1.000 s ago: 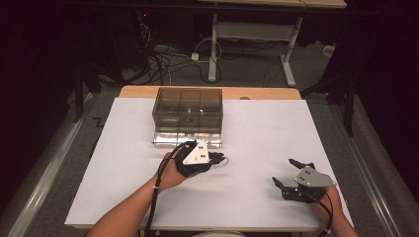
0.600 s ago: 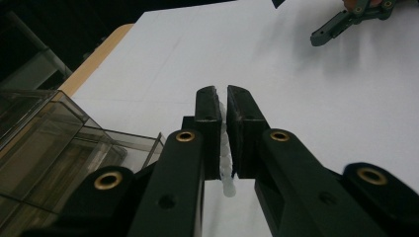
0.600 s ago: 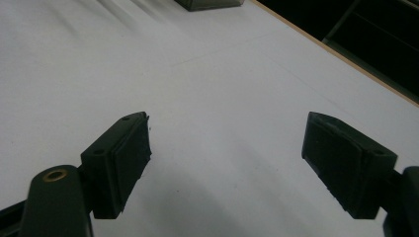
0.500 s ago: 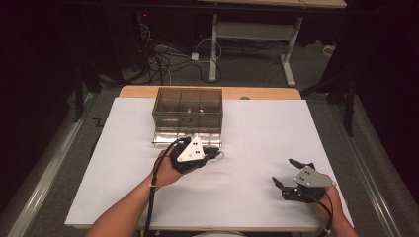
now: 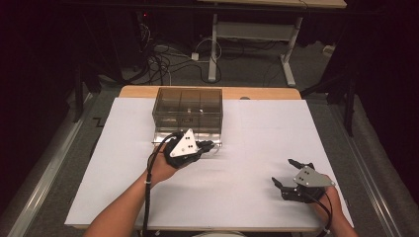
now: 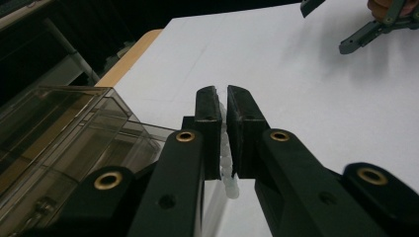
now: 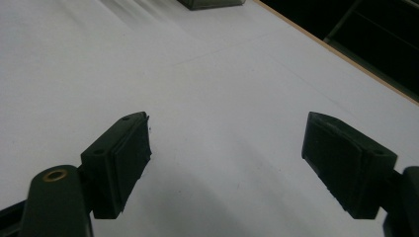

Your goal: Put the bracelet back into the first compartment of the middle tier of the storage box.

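Left gripper [image 6: 222, 106] clamping a white beaded strip [image 6: 226, 163] lying between its fingers, box [image 6: 59, 143] sitting just beside, right gripper [image 7: 225, 163] resting fingers apart.

Your tabletop [image 5: 143, 92] is tan wood, nearly all covered by a white paper sheet [image 5: 257, 148]; bare wood shows only as a strip along the far edge. Behind it you've got a tangle of dark and white cables [image 5: 165, 57] on the grey floor [image 5: 257, 64], beside the white metal legs of a second desk [image 5: 215, 47] that stands farther back, its pale top at the frame's upper edge. A grey rail [image 5: 47, 173] runs along the floor down the left side of your tabletop, and the rest of the room around it is dark.
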